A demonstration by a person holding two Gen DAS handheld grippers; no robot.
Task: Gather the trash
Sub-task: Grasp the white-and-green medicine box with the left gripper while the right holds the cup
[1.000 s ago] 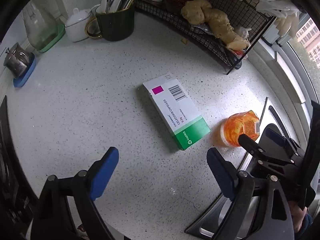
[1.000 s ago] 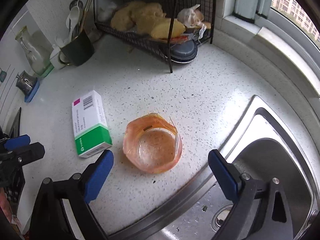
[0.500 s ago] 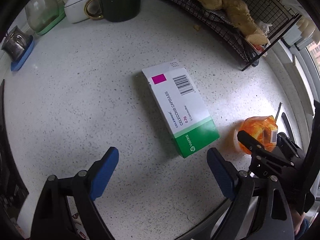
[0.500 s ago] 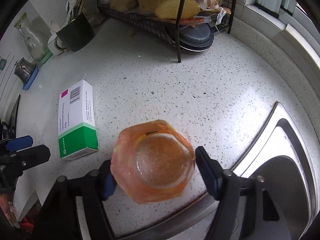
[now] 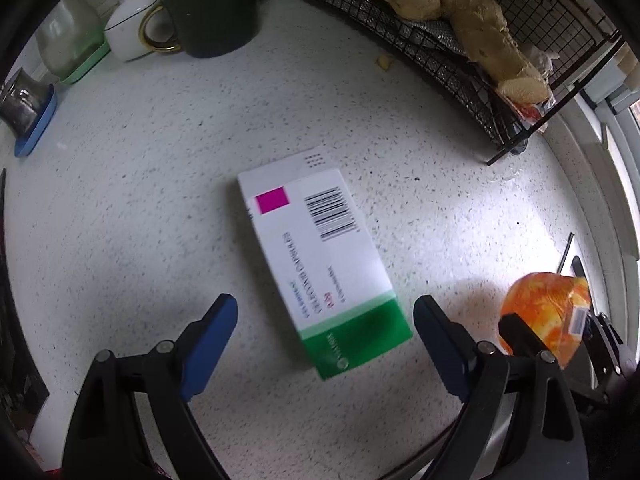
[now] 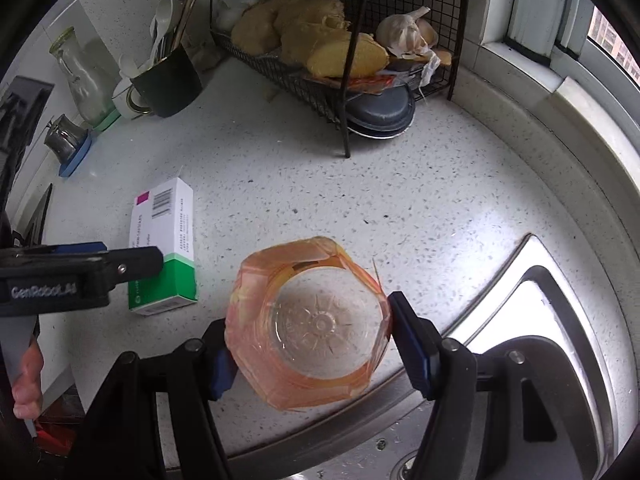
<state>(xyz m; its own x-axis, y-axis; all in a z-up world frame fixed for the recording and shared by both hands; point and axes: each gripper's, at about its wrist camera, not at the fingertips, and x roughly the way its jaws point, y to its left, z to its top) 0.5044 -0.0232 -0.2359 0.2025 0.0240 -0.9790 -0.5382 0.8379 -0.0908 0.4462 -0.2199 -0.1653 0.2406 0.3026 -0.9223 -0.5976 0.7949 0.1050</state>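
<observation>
A white and green medicine box [image 5: 320,264] lies flat on the speckled counter; it also shows in the right wrist view [image 6: 164,248]. My left gripper [image 5: 324,340] is open, its blue fingers on either side of the box's green end, just above it. My right gripper [image 6: 312,340] is shut on a crumpled orange plastic cup [image 6: 312,328] and holds it above the counter by the sink edge. The cup shows at the right of the left wrist view [image 5: 544,320].
A black wire rack [image 6: 360,40] with ginger and garlic stands at the back. A dark mug of utensils [image 5: 212,12], a white pot [image 5: 128,36] and a glass bottle [image 6: 84,76] line the back left. The steel sink [image 6: 540,360] is at the right.
My right gripper has closed on the orange cup and lifted it off the counter. My left gripper has moved forward and down over the medicine box, staying open.
</observation>
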